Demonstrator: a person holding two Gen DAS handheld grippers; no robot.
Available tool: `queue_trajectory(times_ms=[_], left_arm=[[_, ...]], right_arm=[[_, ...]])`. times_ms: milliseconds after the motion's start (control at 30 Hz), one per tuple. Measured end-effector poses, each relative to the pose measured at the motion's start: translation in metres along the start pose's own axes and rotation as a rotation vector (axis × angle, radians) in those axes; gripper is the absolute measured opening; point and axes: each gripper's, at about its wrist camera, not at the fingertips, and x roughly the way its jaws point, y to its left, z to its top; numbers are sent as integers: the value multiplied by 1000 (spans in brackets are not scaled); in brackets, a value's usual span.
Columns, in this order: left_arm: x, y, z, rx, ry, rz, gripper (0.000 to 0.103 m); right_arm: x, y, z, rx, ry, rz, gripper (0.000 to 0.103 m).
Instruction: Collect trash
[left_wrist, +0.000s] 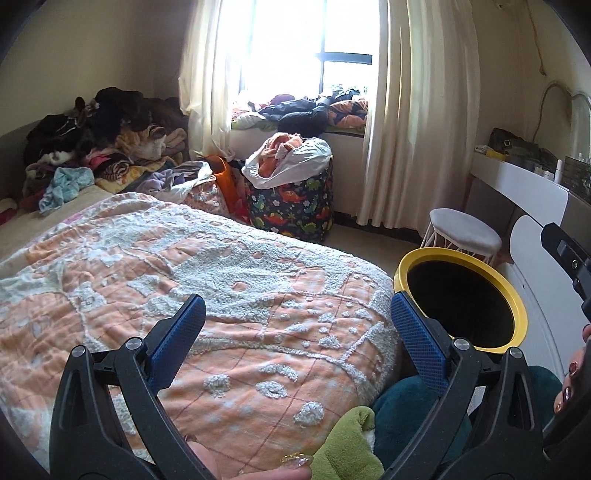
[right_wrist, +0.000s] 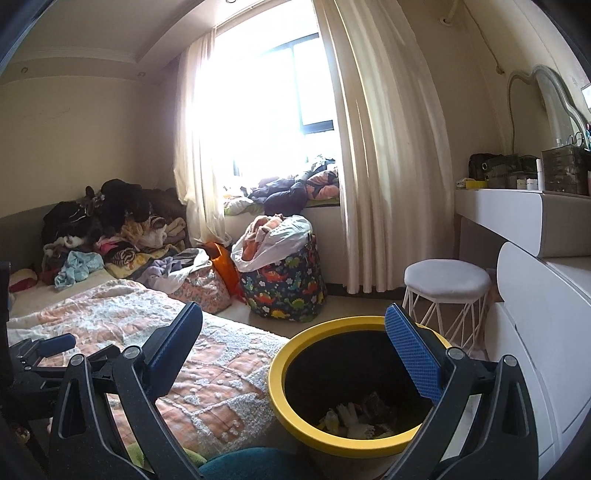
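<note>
A yellow-rimmed trash bin (right_wrist: 280, 373) stands on the floor beside the bed, with crumpled trash (right_wrist: 351, 417) at its bottom. It also shows in the left wrist view (left_wrist: 513, 291), where its inside looks dark. My right gripper (right_wrist: 295, 328) is open and empty, held above the bin's near rim. My left gripper (left_wrist: 295, 317) is open and empty, over the bed's orange and white quilt (left_wrist: 184, 266). No loose trash shows on the quilt.
A white stool (right_wrist: 447, 284) and a white dresser (right_wrist: 524, 332) stand right of the bin. A dinosaur-print hamper (right_wrist: 284, 284) full of clothes sits by the curtain. Piled clothes (left_wrist: 96, 140) cover the far end of the bed. Teal and green plush (left_wrist: 399, 421) lies at the bed's near corner.
</note>
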Motion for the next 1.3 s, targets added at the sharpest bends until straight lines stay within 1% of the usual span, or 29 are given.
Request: queue_trajectory(times_ms=[167,467,1300], left_arm=[[0,-1,-1,4,-9,-3,92],[-3,-7,-1,19,-21,-17,92],[-5,-8,0,20,-34,-11,92]], right_arm=[[-1,1,-2,1,-5,-8,96],[-3,6,-4,3,4,9,96],[-2,7,-7,14,9,9,96]])
